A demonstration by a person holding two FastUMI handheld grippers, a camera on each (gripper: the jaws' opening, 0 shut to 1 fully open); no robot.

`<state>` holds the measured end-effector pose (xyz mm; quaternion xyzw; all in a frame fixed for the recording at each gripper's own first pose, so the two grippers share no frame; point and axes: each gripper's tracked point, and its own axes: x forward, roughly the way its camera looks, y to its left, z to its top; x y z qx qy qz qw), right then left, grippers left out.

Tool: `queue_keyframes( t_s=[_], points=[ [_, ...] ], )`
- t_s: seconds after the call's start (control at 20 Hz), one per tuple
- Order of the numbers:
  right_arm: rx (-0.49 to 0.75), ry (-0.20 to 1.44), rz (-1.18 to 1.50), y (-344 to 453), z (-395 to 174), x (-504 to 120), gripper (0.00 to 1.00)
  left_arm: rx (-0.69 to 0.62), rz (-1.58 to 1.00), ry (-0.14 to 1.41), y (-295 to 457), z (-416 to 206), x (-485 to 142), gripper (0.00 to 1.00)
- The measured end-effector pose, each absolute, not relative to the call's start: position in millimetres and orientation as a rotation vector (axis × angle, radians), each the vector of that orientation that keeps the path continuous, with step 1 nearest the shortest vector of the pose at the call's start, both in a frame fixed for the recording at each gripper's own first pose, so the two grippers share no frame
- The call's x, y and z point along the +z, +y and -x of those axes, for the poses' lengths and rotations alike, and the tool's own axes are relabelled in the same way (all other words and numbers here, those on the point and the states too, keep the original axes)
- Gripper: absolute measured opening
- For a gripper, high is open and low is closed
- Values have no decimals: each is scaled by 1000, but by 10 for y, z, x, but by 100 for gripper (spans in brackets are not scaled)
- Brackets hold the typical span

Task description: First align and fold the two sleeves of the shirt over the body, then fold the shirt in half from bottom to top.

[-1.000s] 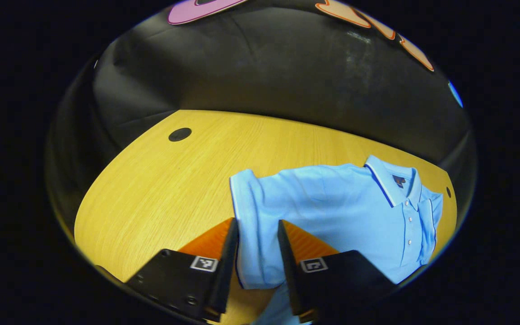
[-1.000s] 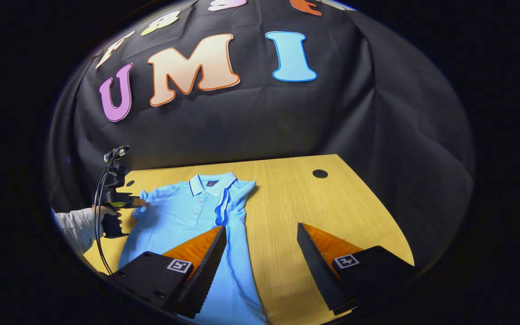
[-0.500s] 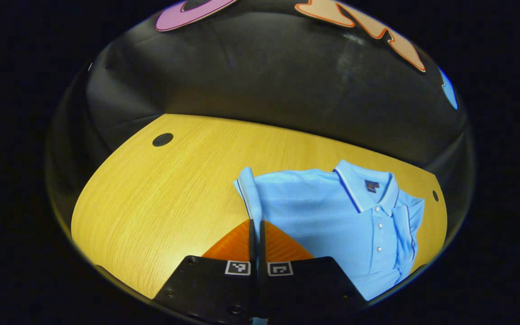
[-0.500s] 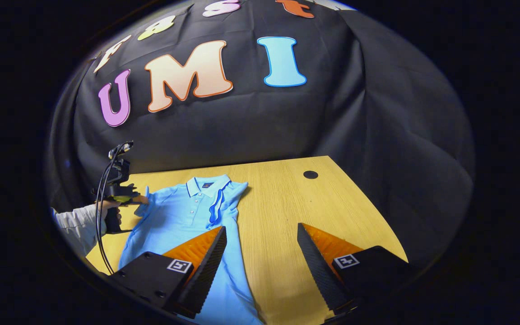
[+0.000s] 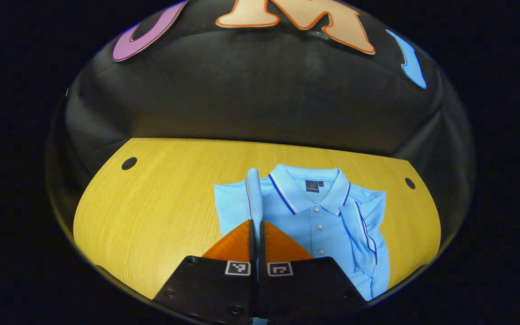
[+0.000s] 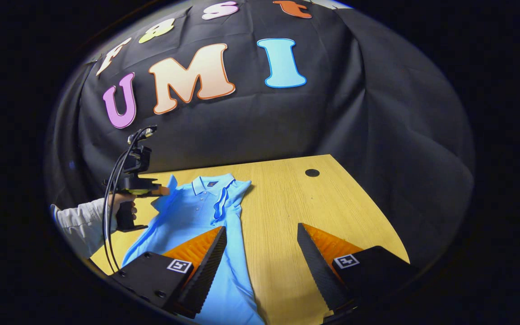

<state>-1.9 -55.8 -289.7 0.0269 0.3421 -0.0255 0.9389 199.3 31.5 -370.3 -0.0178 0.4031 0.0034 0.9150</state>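
Left gripper (image 5: 255,225) is pinching the polo shirt's (image 5: 314,225) sleeve (image 5: 253,192), lifting it beside the collar (image 5: 307,187) to fold inward (shirt lying on the table (image 5: 160,212)); right gripper (image 6: 262,246) is waiting, fingers spread.

Light wooden tabletop (image 5: 165,203) across the lower half of the left gripper view, grain running lengthwise. Small round black hole (image 5: 129,163) near its far left corner, another (image 5: 410,183) near the far right. Wrinkled black cloth wall (image 5: 251,95) behind. In the right gripper view, one hole (image 6: 312,173) right of centre.
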Motion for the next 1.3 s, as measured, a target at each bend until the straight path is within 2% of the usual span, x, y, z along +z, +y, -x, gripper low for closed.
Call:
queue_keyframes(
  t_s=[0.2,0.25,0.3,0.35,0.4,0.45,0.55,0.7,0.75,0.8,0.85,0.9,0.95,1.05,1.1,1.15,1.3],
  points=[
    [-46,698,-66,-529,3,-2914,98,-43,71,818,47,-1984,-3741,0],
    [-44,695,-67,-509,-1,-2923,98,-59,109,808,-20,-1982,-3717,2],
    [-40,693,-69,-491,-7,-2919,98,-73,139,803,-82,-1965,-3689,11],
    [-36,690,-71,-472,-4,-2921,93,-64,149,797,-79,-1967,-3672,38],
    [-32,687,-72,-457,0,-2915,98,-54,137,779,-30,-1928,-3632,65],
    [-29,682,-76,-442,1,-2900,98,-50,129,760,20,-1908,-3507,92],
    [-19,666,-86,-395,-6,-2847,98,-51,135,715,68,-1788,-3292,97],
    [0,645,-90,-332,20,-2801,98,-92,149,646,92,-1566,-2951,96],
    [9,640,-88,-308,43,-2792,93,-88,122,629,164,-1469,-2865,96],
    [17,633,-85,-276,70,-2773,93,-82,94,614,243,-1372,-2773,96],
    [24,621,-83,-243,113,-2723,98,-84,77,603,283,-1262,-2686,97],
    [33,600,-77,-214,126,-2666,93,-93,76,589,303,-1169,-2595,96],
    [40,587,-64,-196,154,-2647,98,-94,76,586,335,-1042,-2539,96],
    [61,584,-43,-141,260,-2652,98,-82,72,578,439,-808,-2409,96],
    [75,589,-41,-112,328,-2656,93,-83,69,568,467,-694,-2354,96],
    [86,595,-39,-85,396,-2669,98,-76,58,563,527,-553,-2308,96],
    [113,619,-15,-59,589,-2743,98,-86,12,564,619,-139,-2258,96]
  ],
)
